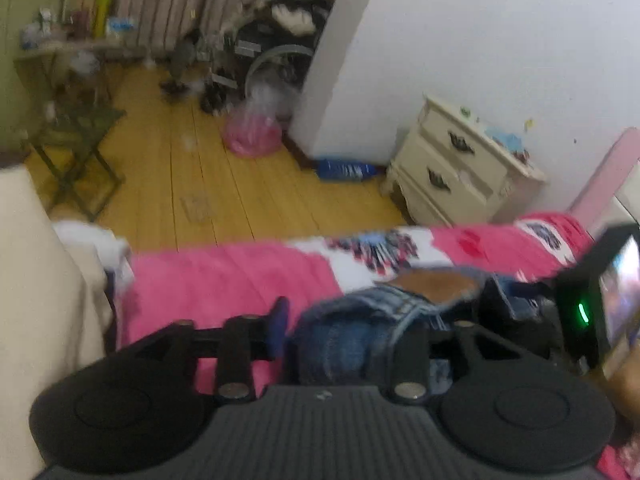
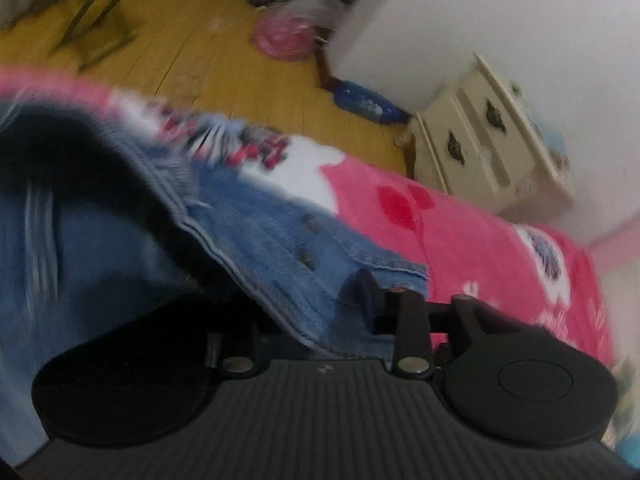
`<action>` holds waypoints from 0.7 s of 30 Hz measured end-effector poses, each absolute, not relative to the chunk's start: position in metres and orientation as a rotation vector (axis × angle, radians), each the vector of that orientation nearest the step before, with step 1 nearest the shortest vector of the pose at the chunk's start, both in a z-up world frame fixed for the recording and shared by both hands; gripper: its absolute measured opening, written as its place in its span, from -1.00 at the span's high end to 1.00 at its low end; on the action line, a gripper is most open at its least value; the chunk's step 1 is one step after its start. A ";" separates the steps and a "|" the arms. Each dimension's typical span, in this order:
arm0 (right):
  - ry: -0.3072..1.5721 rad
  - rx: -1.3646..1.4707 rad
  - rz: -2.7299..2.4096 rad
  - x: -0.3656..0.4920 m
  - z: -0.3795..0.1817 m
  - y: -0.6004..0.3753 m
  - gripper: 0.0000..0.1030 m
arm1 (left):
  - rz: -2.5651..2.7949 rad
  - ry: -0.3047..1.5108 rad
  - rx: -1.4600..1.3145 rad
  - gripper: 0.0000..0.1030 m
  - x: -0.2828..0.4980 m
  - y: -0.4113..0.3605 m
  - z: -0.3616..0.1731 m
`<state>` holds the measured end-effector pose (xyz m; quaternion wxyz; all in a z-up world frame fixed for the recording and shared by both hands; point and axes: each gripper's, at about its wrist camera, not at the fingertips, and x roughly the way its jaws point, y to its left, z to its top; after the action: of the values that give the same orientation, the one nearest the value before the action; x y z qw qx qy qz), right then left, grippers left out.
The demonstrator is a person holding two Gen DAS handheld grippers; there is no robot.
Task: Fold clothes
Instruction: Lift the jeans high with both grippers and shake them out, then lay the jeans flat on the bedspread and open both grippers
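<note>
Between the fingers of the left gripper (image 1: 352, 328) bunches a fold of the denim garment (image 1: 360, 320), the jaws closed on the cloth, its frayed waistband and a brown leather patch showing just past the fingertips; any writing on that patch is too blurred to read; the right gripper (image 2: 308, 312) likewise pinches the same denim, with the stitched hem and two metal buttons draped over its left finger, which the cloth hides, and its right finger (image 2: 366, 288) pressed against the fabric; the garment hangs lifted over the pink blanket (image 1: 224, 276) near the bed's floor-side edge, whether touching it or not I cannot tell; the blanket carries white patches with a red and blue pattern, no legible text; beyond the bed edge lies the yellow plank floor (image 1: 208, 168); against the white wall stands a cream nightstand (image 1: 452, 160) with two drawers, and beside its foot a blue packet (image 1: 346, 169) whose white print cannot be read; farther off sits a pink plastic bag (image 1: 252, 136), then a wheelchair (image 1: 276, 60).
</note>
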<state>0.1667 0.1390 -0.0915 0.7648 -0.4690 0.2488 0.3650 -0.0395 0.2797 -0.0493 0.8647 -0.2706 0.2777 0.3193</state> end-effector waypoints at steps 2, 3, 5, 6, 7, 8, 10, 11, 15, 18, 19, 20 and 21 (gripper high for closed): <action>0.512 -1.001 0.826 0.167 -0.076 0.136 -0.41 | 0.693 0.561 -0.583 0.05 -0.047 0.275 -0.052; 0.499 -0.980 0.836 0.162 -0.067 0.125 -0.49 | 0.702 0.550 -0.599 0.05 -0.046 0.274 -0.052; 0.463 -0.909 0.845 0.157 -0.047 0.105 -0.54 | 0.722 0.524 -0.631 0.05 -0.052 0.267 -0.053; 0.439 -0.858 0.842 0.160 -0.035 0.098 -0.58 | 0.733 0.509 -0.648 0.05 -0.058 0.262 -0.054; 0.436 -0.780 0.838 0.162 -0.026 0.090 -0.60 | 0.744 0.492 -0.662 0.05 -0.063 0.257 -0.055; 0.447 -0.696 0.839 0.166 -0.019 0.084 -0.65 | 0.762 0.464 -0.655 0.05 -0.068 0.254 -0.057; 0.455 -0.533 0.829 0.170 0.005 0.068 -0.67 | 0.768 0.431 -0.660 0.05 -0.073 0.251 -0.059; 0.453 -0.467 0.819 0.168 0.010 0.059 -0.68 | 0.759 0.423 -0.670 0.05 -0.075 0.251 -0.060; 0.507 -0.212 0.808 0.149 0.021 0.007 -0.68 | 0.616 0.435 -0.903 -0.09 -0.080 0.275 -0.071; 0.593 -0.022 0.817 0.123 0.024 -0.038 -0.68 | 0.458 0.540 -1.303 -0.19 -0.080 0.316 -0.096; 0.623 0.020 0.809 0.112 0.021 -0.052 -0.68 | 0.488 0.566 -1.323 -0.19 -0.082 0.321 -0.095; 0.653 0.060 0.799 0.102 0.018 -0.066 -0.68 | 0.521 0.617 -1.259 -0.20 -0.080 0.322 -0.087; 0.682 0.088 0.784 0.087 0.017 -0.084 -0.68 | 0.551 0.664 -1.192 -0.20 -0.079 0.321 -0.079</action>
<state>0.0867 -0.0841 0.0168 0.8671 0.0422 0.3258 0.3744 -0.0787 0.3214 -0.0787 0.7414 -0.5435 0.3029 0.2513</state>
